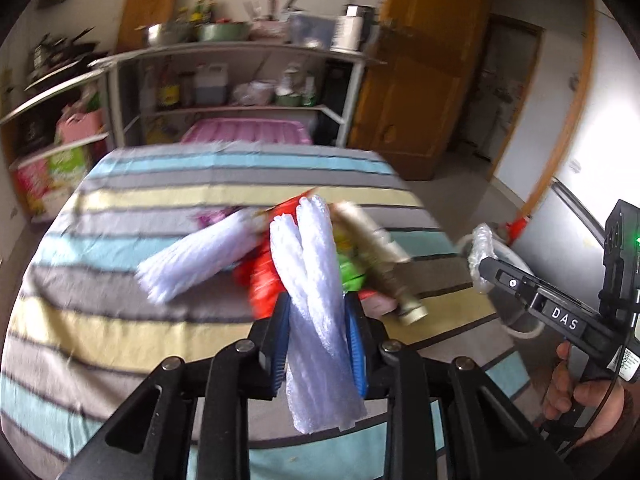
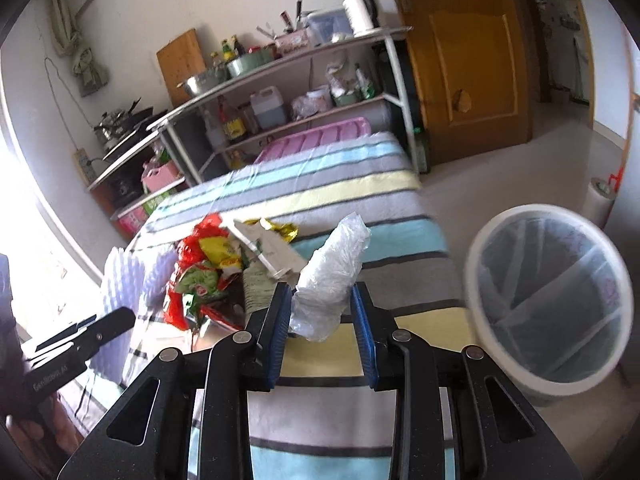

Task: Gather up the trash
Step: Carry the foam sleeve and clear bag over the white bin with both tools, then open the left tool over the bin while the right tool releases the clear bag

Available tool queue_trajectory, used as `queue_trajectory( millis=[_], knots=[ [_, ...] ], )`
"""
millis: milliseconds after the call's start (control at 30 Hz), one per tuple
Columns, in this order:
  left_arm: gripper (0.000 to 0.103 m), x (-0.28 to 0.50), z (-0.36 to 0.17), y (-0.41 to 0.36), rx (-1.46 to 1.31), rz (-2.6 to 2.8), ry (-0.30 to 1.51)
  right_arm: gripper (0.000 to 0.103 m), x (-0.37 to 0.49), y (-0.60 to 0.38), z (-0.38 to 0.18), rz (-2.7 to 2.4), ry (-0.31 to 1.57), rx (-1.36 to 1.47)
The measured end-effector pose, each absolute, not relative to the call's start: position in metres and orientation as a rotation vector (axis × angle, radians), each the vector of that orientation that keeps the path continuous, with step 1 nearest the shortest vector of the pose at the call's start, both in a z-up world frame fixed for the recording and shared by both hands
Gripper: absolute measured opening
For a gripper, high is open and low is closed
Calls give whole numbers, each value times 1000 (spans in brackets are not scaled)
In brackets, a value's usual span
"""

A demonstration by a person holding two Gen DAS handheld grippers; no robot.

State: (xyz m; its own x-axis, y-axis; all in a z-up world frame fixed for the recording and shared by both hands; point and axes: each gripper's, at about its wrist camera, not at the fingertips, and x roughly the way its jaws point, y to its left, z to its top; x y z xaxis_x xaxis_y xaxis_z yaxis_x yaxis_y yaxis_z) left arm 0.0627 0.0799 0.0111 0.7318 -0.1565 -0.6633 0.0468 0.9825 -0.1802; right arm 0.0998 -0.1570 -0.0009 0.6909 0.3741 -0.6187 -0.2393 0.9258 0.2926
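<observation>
Both grippers are clamping trash, left gripper [image 1: 318, 344] foam netting [image 1: 316, 280], right gripper [image 2: 322, 336] crumpled plastic [image 2: 332, 276], which is risking slipping before the bin [image 2: 548, 304].

Two white foam net sleeves [image 1: 316, 280]: one clamped, one loose [image 1: 192, 260] on the table. One crumpled clear plastic bag [image 2: 332, 280], one white trash bin [image 2: 548, 304]. Two grippers, left [image 1: 318, 344] and right [image 2: 322, 336]; snack wrappers [image 2: 208, 268] piled, uncountable.
</observation>
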Motion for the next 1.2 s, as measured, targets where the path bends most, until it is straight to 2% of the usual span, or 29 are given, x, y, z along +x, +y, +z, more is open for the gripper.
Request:
queue_trajectory(
  millis=[333, 567, 900, 1200],
  knots=[
    [28, 105, 31, -12, -91, -383, 738, 32, 93, -237, 14, 176, 708, 221],
    [28, 136, 30, -84, -45, -543, 772, 32, 98, -287, 3, 64, 743, 230],
    [28, 176, -3, -172, 25, -651, 909, 32, 125, -324, -35, -2, 857, 217],
    [28, 206, -39, -198, 36, -597, 1007, 33, 143, -343, -63, -75, 930, 180]
  ],
)
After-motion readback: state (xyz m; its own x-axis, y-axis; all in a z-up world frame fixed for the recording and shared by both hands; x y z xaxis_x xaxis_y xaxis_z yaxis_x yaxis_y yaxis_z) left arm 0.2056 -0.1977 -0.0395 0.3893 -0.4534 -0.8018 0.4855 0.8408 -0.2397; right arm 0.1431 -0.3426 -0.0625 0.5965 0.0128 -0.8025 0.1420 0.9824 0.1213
